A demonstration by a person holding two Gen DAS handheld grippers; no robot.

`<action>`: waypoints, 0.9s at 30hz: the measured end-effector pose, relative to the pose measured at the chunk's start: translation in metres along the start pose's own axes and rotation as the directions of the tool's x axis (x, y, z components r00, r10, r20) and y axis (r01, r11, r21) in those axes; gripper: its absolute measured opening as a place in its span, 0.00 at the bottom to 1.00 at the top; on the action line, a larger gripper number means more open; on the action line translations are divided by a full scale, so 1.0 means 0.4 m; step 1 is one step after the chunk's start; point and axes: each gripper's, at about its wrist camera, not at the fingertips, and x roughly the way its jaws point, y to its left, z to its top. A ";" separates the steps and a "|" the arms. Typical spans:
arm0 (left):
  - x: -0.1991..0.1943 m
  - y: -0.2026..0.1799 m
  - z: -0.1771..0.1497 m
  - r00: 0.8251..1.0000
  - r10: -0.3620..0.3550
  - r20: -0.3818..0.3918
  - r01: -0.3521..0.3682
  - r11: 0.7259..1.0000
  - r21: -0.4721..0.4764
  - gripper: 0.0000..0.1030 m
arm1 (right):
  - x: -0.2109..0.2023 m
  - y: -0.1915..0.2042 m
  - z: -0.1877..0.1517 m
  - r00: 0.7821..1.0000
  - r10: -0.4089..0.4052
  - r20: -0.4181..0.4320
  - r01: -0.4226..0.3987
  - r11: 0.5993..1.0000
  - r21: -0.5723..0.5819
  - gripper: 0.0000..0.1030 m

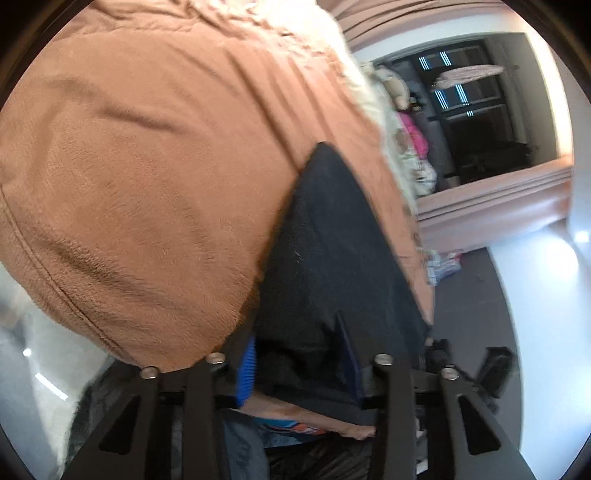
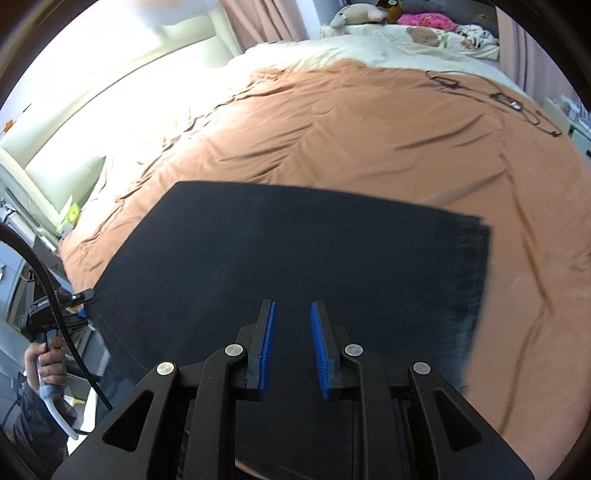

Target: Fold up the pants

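The dark navy pants (image 2: 295, 251) lie flat as a folded rectangle on the brown bedspread (image 2: 351, 129). My right gripper (image 2: 292, 325) hovers over the near part of the pants with its blue-padded jaws apart and nothing between them. In the left wrist view the pants (image 1: 332, 266) run from the jaws out across the bedspread (image 1: 147, 166). My left gripper (image 1: 299, 354) has dark fabric filling the gap between its blue pads, at the pants' near edge. It also shows at the far left of the right wrist view (image 2: 74, 299), at the pants' left corner.
The bed carries a cream blanket (image 2: 369, 48), stuffed toys (image 2: 354, 14) and pink pillows (image 2: 424, 18) at its far end. A black cable (image 2: 491, 96) lies on the bedspread at the far right. A cream headboard (image 2: 110, 81) runs along the left. A black cord (image 2: 55, 302) hangs near the left gripper.
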 end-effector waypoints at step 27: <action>0.035 -0.001 -0.049 0.993 0.087 0.081 -0.086 0.996 -0.008 0.48 | 0.247 0.186 -0.012 0.994 -0.065 -0.085 0.067 0.997 0.025 0.17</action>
